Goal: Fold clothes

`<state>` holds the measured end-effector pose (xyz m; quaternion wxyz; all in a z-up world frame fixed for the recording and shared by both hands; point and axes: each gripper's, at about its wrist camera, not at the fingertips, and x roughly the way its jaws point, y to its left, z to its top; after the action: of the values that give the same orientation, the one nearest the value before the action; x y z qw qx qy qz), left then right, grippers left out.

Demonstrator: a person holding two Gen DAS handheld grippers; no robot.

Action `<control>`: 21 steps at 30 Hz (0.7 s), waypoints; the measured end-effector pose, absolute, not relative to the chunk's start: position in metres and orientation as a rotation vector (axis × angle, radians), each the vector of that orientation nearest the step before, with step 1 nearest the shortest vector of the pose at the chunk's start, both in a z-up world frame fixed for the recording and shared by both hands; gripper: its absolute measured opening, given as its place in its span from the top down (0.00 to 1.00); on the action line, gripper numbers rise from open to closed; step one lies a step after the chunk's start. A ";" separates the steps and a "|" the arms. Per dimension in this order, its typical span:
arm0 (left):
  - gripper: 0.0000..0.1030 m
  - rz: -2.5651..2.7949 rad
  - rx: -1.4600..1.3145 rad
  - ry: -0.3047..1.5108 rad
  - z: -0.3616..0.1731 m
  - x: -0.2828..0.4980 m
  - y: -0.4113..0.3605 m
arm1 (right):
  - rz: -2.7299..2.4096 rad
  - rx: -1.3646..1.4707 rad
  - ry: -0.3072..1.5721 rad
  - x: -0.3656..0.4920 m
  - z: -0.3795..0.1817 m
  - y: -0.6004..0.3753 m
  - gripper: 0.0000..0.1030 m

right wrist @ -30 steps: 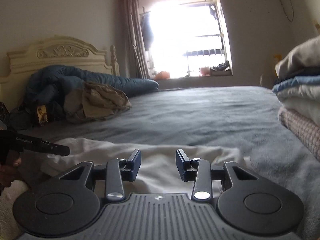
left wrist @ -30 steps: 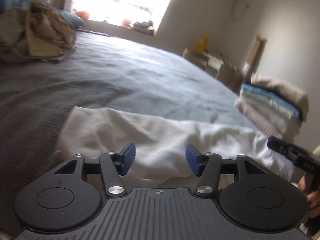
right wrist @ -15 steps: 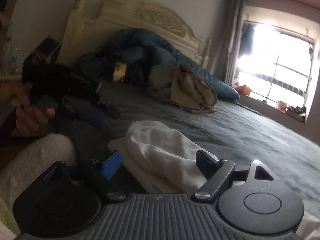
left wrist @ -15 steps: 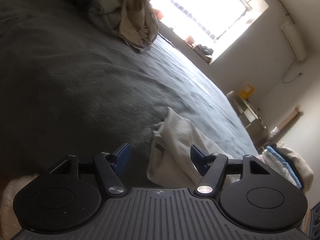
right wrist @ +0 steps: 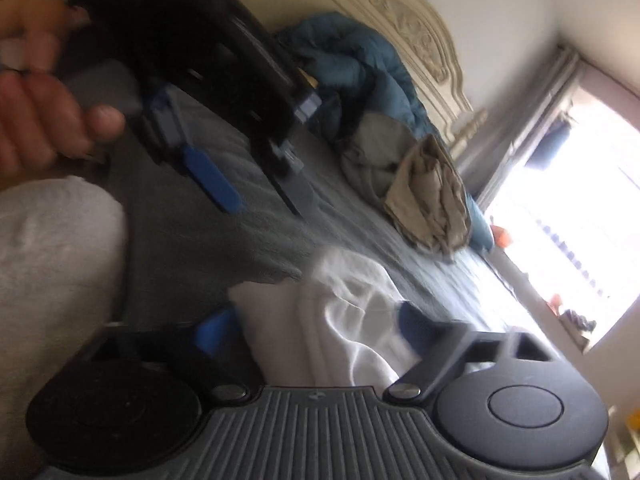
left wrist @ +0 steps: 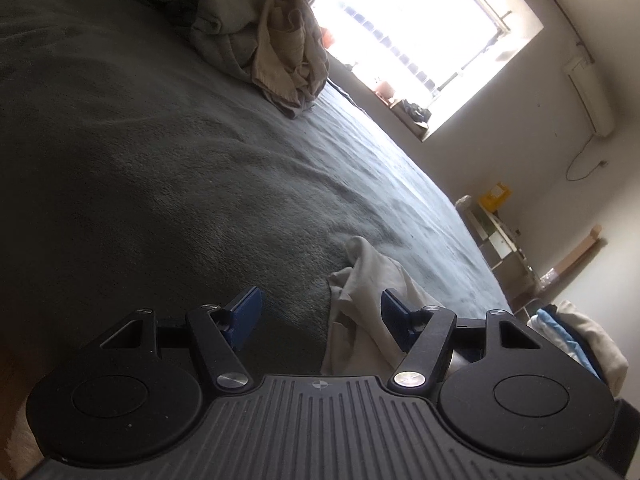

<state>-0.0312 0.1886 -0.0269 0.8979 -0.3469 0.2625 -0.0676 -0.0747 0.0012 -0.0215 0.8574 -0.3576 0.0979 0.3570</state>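
White cotton shirt (right wrist: 352, 312) sits bunched on the grey bedspread (left wrist: 160, 168), right between my right gripper (right wrist: 320, 332) pads, both grippers spread wide. Left gripper (left wrist: 320, 312) has it just off its right pad. I'd grab one layer only, near an edge.

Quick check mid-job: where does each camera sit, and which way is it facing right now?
Left wrist: rides the left claw, tilted, looking across the grey bed toward the window; only its open claw shows.
Right wrist: rides the right claw, facing the headboard; a hand with the left claw shows.
Shared: white garment, beige clothes pile.
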 end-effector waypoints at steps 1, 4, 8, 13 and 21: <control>0.35 -0.139 -0.719 0.542 -0.027 -0.032 0.190 | 0.750 -0.729 0.236 -0.071 -0.020 0.002 0.37; 0.35 -0.140 -0.721 0.542 -0.029 -0.031 0.194 | 0.752 -0.717 0.263 -0.071 -0.018 0.000 0.38; 0.35 -0.144 -0.729 0.549 -0.032 -0.027 0.197 | 0.772 -0.737 0.237 -0.084 -0.017 -0.003 0.34; 0.35 -0.153 -0.736 0.557 -0.034 -0.023 0.195 | 0.769 -0.890 0.160 -0.098 -0.037 0.006 0.17; 0.35 -0.195 -0.766 0.562 -0.034 -0.013 0.191 | 0.744 -0.716 0.311 -0.074 -0.027 0.006 0.45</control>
<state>-0.0133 0.1912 -0.0341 0.8848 -0.3680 0.2702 -0.0937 -0.0737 0.0064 -0.0273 0.8582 -0.3409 0.1479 0.3540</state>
